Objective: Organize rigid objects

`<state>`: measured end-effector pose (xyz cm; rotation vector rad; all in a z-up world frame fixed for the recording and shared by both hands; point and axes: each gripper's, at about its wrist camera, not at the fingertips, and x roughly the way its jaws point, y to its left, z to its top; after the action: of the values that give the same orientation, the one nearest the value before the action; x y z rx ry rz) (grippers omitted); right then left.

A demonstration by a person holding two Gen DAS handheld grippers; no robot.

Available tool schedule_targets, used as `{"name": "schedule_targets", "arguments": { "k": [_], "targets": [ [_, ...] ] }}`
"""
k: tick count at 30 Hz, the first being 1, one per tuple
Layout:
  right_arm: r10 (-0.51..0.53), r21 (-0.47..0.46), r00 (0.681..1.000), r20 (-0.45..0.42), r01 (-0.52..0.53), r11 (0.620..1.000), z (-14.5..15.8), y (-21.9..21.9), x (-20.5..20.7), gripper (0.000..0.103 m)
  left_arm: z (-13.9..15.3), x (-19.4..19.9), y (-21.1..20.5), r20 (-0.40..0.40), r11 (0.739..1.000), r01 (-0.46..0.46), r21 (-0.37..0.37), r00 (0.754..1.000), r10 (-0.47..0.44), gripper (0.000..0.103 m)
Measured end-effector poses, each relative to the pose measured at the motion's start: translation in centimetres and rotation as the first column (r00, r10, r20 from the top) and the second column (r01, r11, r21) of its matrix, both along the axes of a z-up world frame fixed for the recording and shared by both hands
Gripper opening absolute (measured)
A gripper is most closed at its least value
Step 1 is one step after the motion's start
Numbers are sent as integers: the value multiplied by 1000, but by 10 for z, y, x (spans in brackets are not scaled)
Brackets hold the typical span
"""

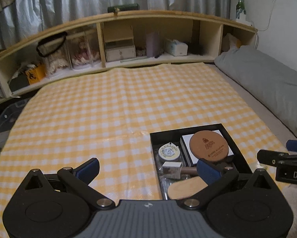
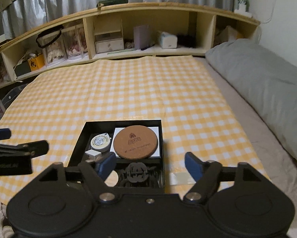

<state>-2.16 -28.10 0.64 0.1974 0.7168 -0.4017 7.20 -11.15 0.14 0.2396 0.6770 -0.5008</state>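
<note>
left gripper (image 1: 148, 170): your jaws are spread wide with nothing between them; it hangs over the cloth (image 1: 108, 109) at the near left edge of the box (image 1: 235, 144), the right finger overlapping the box's contents in the left wrist view.
right gripper (image 2: 150, 164): also spread wide and holding nothing; it hangs over the near end of the box, the left finger in front of the box's near left part.
box: black, open-topped, sitting on the yellow checked cloth near your edge of the bed.
coaster (image 2: 136, 142): round cork disc lying flat on a white card (image 2: 156, 130) in the far right part of the box.
tape measure (image 2: 100, 142): round, white, just left of the coaster, inside the box.
small carton (image 1: 172, 169): pale, near the tape measure on its near side.
wooden piece (image 1: 185, 188): rounded, at the box's near end in the left wrist view.
black item (image 2: 137, 173): dark openwork shape at the near end; you cannot tell what it is.
pillow (image 2: 263, 79): grey, along the right of the bed.
shelf (image 2: 140, 11): cluttered headboard cubbies beyond the cloth.
</note>
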Motion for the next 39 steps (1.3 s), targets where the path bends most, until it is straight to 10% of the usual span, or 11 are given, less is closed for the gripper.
{"name": "schedule_targets", "arguments": {
  "k": [12,39],
  "targets": [
    [1,-128,998,59,6,992,17,55,-58,103,19,-55,68,35,995,-60,-77,997,63,103],
    [-43,-120,992,121,57,991,3,77,-104,103,-5,-91,92,63,995,-65,-73,996,69,103]
  ]
}}
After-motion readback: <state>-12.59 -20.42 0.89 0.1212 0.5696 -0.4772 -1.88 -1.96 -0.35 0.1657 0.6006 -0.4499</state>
